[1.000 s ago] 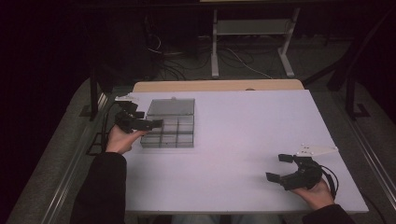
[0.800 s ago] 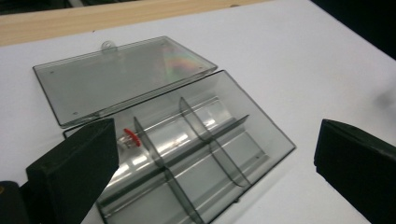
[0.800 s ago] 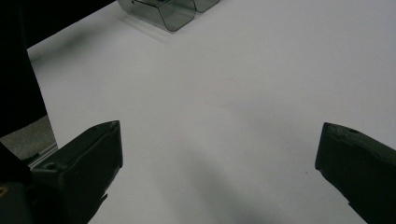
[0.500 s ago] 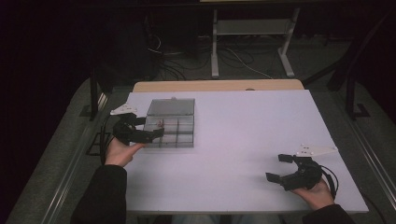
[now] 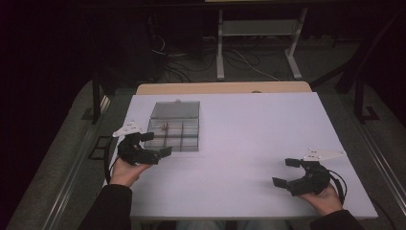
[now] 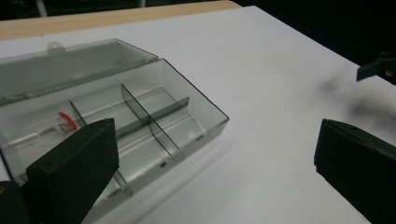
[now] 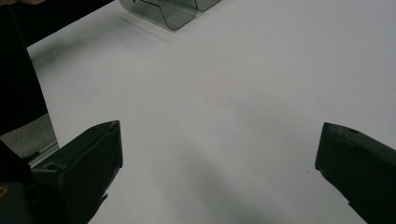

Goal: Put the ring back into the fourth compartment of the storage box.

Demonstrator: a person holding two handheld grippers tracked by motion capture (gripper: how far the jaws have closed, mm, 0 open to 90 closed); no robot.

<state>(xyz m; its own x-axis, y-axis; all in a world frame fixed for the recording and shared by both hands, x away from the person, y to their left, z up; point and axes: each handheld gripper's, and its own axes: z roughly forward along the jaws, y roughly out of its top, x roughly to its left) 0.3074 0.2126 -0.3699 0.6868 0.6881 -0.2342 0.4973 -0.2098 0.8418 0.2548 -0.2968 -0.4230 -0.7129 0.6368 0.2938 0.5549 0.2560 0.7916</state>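
A clear smoky plastic compartment box (image 5: 174,129) lies open on the left of the white table (image 5: 258,134), its lid (image 5: 175,109) folded back flat. A small red item (image 5: 164,127) lies in one compartment, also visible as the red item (image 6: 67,120) behind a divider of the box (image 6: 149,112). My left gripper (image 5: 155,144) hovers at the box's near left corner, open and empty (image 6: 215,177). My right gripper (image 5: 286,172) rests near the table's front right, open and empty (image 7: 215,177), with the box corner (image 7: 173,11) far ahead.
A wooden strip (image 5: 225,87) runs along the table's back edge. Beyond it stand metal desk legs (image 5: 220,52) and floor cables (image 5: 239,60). A dark sleeve (image 7: 18,70) fills the left of the right gripper view. The right gripper's jaw tip (image 6: 378,67) shows far right.
My left gripper has drawn back from above the box toward the near left corner and table edge. The right gripper has stayed put.
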